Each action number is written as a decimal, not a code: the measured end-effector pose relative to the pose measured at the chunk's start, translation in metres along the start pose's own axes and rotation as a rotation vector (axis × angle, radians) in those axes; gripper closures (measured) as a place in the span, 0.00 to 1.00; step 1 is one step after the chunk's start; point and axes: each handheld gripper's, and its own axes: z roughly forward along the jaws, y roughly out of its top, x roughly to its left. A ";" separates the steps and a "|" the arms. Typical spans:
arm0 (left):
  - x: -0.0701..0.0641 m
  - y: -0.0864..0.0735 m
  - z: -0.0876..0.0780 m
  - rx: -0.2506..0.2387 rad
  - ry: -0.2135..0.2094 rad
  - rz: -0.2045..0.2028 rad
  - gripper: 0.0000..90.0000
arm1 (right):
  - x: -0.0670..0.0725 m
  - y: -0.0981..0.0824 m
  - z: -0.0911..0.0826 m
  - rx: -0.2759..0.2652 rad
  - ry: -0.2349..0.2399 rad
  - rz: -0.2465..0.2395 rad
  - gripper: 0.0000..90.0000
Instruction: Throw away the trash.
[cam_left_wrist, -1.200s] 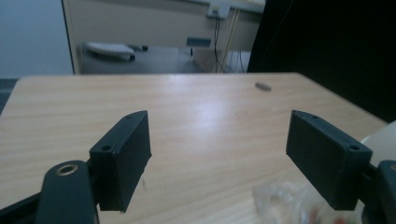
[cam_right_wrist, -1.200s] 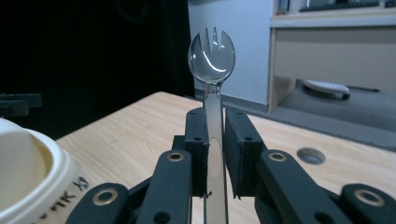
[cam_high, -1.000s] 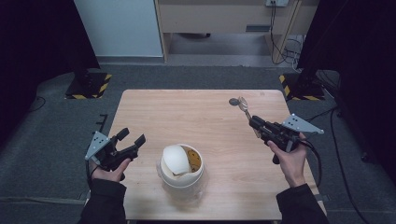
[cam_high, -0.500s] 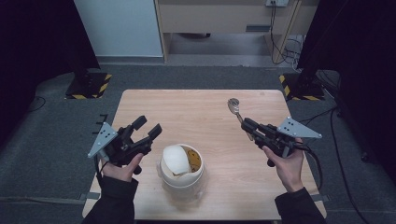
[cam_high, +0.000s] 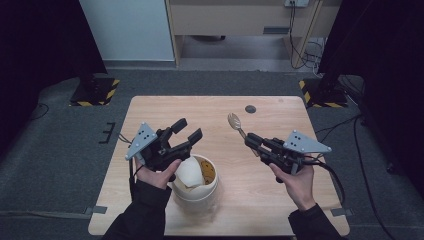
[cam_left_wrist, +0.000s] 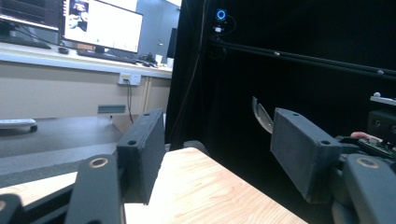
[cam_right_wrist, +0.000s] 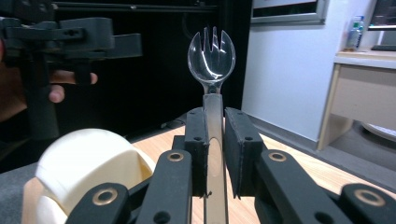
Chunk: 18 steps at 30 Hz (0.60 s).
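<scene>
The right gripper (cam_high: 251, 138) pinches the clear spork (cam_right_wrist: 212, 51) upright by its handle, while the left gripper (cam_high: 187, 129), jaws spread and just closing on nothing, hovers above the cream cup (cam_high: 196, 192).

cup (cam_high: 197, 192): blocks near middle | table (cam_high: 150, 112) far half: open

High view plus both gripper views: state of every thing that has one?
left gripper: jaws have just been closing, still apart, nothing between them, held above the tub.
right gripper: shut on the spork handle.
spork: held off the table, clear, tined bowl pointing away from the right gripper.
tub: upright on the table, its lid tilted over the opening, partly open.
</scene>
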 end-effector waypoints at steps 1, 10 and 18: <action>-0.002 0.000 0.002 0.004 -0.004 0.000 0.40 | 0.001 0.000 0.001 0.000 0.007 -0.001 0.89; -0.017 -0.001 0.015 0.023 -0.033 -0.009 0.44 | 0.010 0.001 0.007 -0.016 0.050 0.007 0.89; -0.028 -0.003 0.026 0.043 -0.036 -0.020 0.50 | 0.019 0.000 0.013 -0.023 0.095 0.010 0.89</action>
